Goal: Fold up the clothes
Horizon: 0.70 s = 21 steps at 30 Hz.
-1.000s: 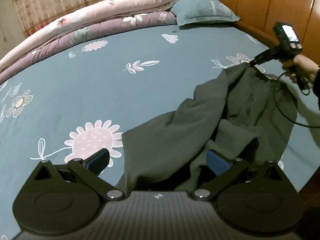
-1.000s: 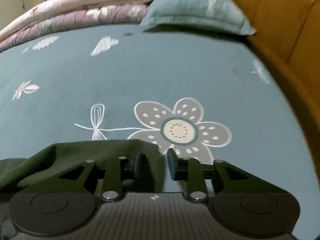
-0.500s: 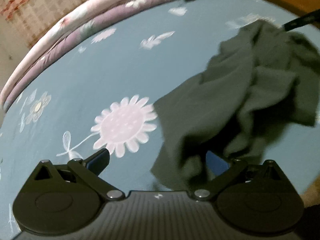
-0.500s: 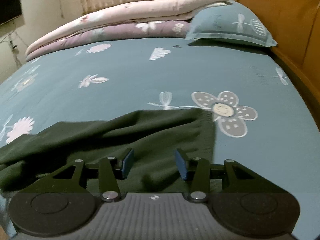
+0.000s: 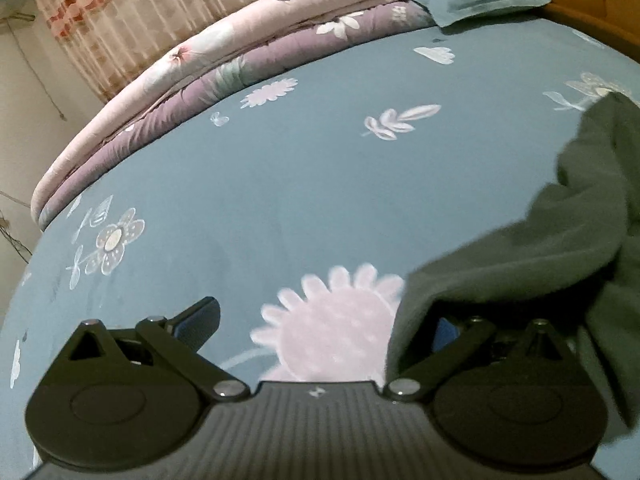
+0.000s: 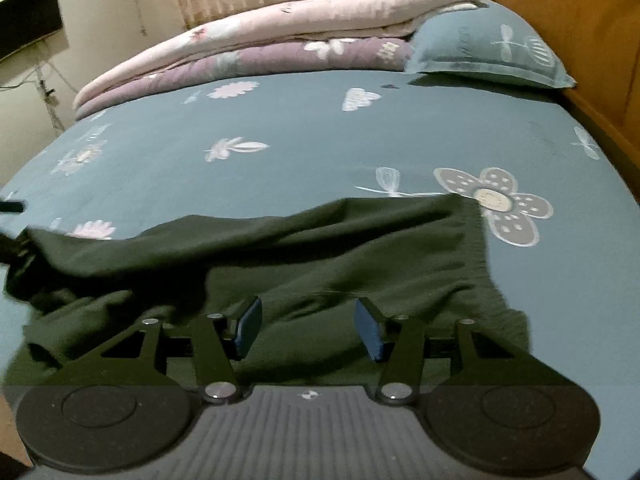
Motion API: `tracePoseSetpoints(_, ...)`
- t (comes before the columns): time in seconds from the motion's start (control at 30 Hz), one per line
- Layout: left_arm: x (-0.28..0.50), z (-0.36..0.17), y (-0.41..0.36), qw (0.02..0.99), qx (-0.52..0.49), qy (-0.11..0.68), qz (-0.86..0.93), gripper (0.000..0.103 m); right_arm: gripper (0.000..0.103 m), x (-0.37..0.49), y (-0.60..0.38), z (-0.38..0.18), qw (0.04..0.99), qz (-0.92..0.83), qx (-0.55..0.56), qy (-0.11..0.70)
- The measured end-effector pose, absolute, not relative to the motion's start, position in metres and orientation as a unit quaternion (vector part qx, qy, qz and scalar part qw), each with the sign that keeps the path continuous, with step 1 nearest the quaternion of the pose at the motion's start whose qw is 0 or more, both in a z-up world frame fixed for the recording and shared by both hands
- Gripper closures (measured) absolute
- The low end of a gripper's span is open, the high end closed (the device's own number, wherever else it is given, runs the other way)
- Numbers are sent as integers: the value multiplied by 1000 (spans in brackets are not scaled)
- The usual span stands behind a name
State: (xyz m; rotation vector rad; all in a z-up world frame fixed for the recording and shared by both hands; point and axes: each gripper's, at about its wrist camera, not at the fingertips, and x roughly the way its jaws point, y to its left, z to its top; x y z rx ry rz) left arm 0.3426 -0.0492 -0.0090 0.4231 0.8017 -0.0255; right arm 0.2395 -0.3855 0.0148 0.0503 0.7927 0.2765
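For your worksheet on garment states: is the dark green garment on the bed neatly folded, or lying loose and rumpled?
Loose and rumpled. The dark green garment sprawls across the bed sheet in uneven ridges and wrinkles, with no squared edges or stacked layers.

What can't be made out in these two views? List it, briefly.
- Left wrist view: the dark green garment runs off the right edge, so its type and full shape are unknown.
- Left wrist view: cloth drapes over one finger of the left hand-held gripper; whether any is caught is unclear.
- Right wrist view: the garment's left end is blurred and dark. The right hand-held gripper, jaws opening with nothing pinched, hides its near hem.
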Motion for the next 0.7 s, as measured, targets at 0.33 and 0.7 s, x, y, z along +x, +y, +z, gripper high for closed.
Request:
tracePoseSetpoints(0.33, 426, -29, -12, 899, 217, 380, -29, 1, 42, 222, -310, 25, 910, 153, -8, 385)
tracePoseSetpoints(0.7, 504, -56, 10, 890, 222, 390, -76, 1, 41, 207, -254, 31, 908, 87, -16, 410)
